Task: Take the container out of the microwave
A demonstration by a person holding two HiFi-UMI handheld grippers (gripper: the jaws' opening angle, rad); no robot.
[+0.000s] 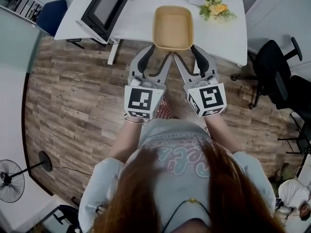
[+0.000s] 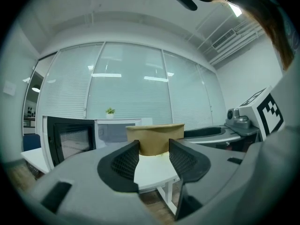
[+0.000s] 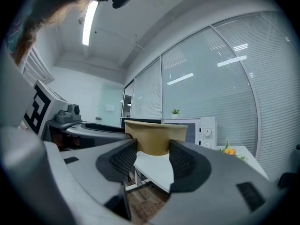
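Left claw (image 1: 161, 51), right claw (image 1: 185, 51) grip container (image 1: 173, 27); bottom bare.

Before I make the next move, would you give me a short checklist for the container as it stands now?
1. Container out of the microwave: ok, it is at the near edge of the table.
2. Left gripper hold: ok, jaws closed on the container's near end.
3. Right gripper hold: ok, likewise.
4. Container level: ok, rim looks flat in both gripper views.
5. Spill risk: ok, inside looks empty.
6. Microwave door shut: not ok, it stands open.
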